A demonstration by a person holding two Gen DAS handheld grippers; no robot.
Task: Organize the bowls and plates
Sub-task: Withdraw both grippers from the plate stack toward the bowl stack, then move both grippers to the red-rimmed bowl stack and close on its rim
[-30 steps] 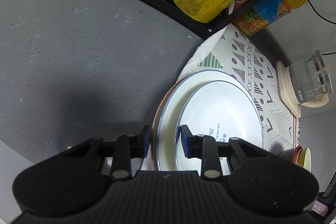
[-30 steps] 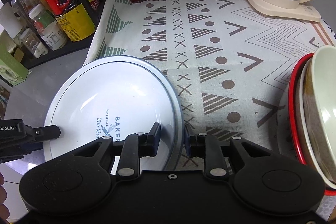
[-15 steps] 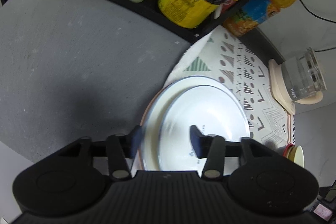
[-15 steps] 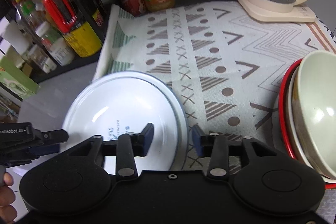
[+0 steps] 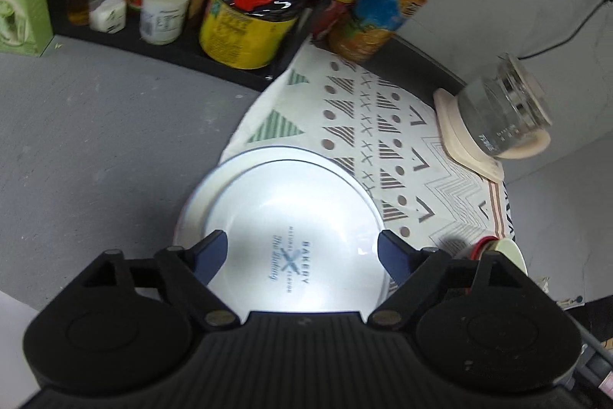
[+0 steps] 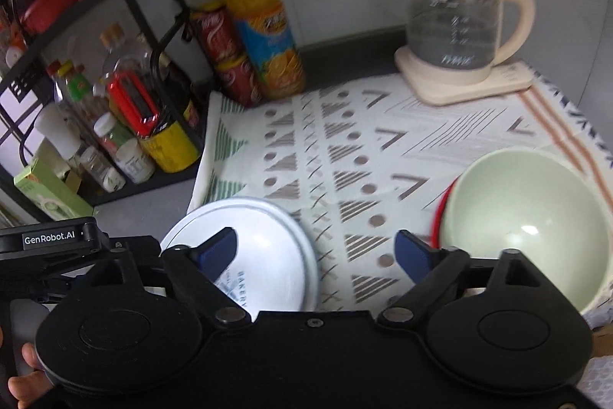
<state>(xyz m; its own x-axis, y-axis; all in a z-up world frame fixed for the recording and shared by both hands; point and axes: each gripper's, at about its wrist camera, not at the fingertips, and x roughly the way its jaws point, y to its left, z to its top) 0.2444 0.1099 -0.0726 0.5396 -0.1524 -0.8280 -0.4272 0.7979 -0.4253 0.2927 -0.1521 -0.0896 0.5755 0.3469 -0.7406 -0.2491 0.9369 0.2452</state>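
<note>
Both gripper [image 5: 302,250] [image 6: 316,252] jaws opening, empty, above stacked plates [image 5: 295,217] at cloth [image 6: 383,148] edge.

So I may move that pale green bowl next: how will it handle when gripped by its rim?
The pale green bowl has a glossy glaze with a highlight, so it is probably slick in the pads. It looks ceramic, likely rigid, fairly heavy and chippable. It sits nested on the red-rimmed dish, so it may rock or drag that along.
</note>
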